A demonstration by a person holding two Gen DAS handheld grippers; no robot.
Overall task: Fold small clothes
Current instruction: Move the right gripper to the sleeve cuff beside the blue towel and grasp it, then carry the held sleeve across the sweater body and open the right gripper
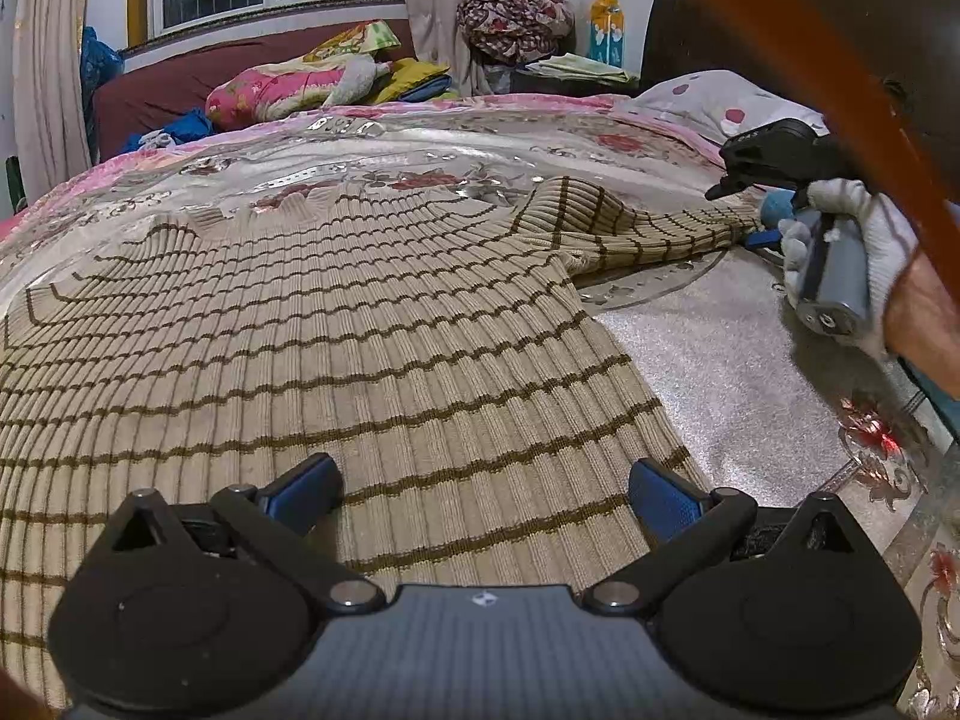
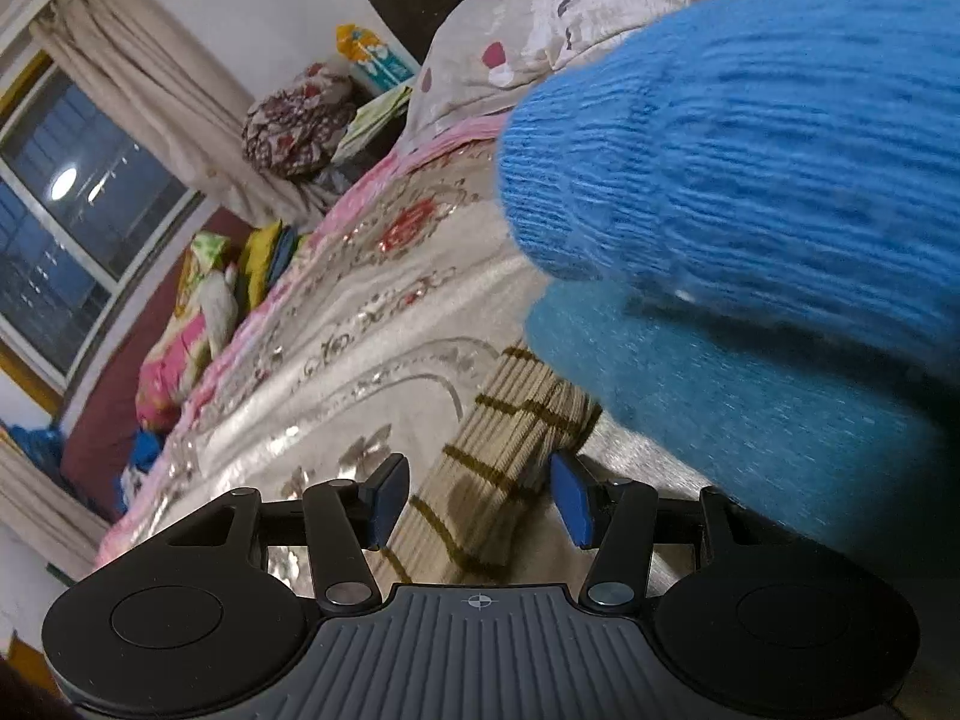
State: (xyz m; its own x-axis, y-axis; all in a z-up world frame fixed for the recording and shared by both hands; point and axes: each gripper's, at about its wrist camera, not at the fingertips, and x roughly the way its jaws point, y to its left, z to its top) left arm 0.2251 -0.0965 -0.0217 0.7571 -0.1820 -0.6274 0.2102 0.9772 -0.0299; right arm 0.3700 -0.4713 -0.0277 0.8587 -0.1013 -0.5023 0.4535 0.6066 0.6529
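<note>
While spread flat across the bedspread (image 1: 720,360), striped sweater (image 1: 336,324) with hem under left gripper (image 1: 483,495) — jaws wide, holding nothing. At 2 o'clock, sleeve (image 2: 498,480) between right gripper (image 2: 480,501) pads, open, not pinched — bare bedspread beyond sleeve edge.

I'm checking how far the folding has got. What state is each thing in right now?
Striped sweater: spread flat on the bed, unfolded.
Sleeve: stretched out sideways, cuff between the right gripper's pads.
Left gripper: open, above the sweater's hem.
Right gripper: open around the cuff.
Blue knit garment: bunched beside the cuff.
</note>
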